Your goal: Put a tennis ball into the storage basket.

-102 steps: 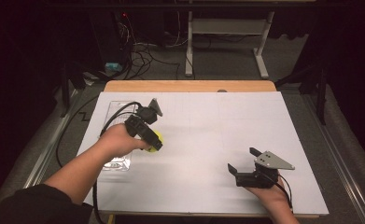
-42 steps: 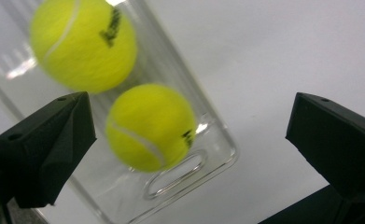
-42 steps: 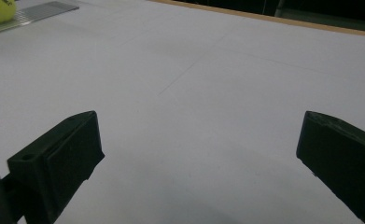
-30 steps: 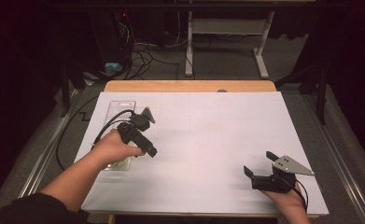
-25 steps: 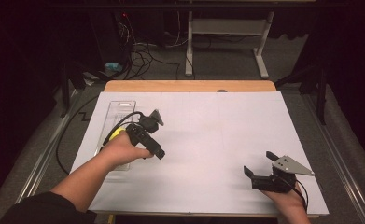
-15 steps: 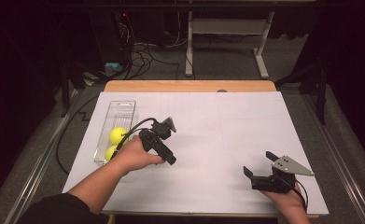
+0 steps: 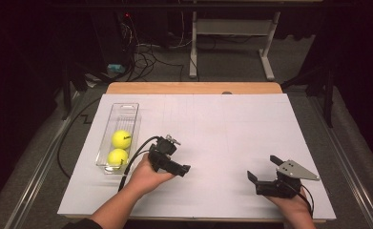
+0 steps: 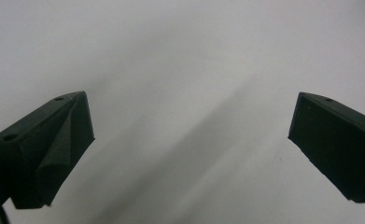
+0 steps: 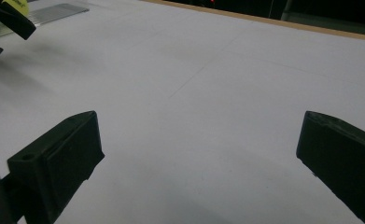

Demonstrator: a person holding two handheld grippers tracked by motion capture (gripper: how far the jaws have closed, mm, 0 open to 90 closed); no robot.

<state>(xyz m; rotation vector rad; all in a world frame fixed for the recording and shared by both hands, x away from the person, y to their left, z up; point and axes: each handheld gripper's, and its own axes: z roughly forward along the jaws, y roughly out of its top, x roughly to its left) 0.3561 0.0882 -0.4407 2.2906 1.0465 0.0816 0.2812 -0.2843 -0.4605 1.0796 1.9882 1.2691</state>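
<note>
Left hand-held gripper (image 7: pixel 170 160) sits over the white tabletop (image 7: pixel 232 129), near the front edge and just to the right of a long clear plastic bin (image 7: pixel 119 136). Its jaws are spread wide and hold nothing; the left gripper view has bare white paper between them. The bin lies near the left edge of the tabletop. Two yellow tennis balls (image 7: pixel 119 148) sit in its near half, one behind the other, touching or almost touching. The far half holds nothing. Dark writing marks the farther ball, too small to read. Right hand-held gripper (image 7: pixel 274 179) rests near the front right corner, its jaws also spread wide, pinching nothing.
</note>
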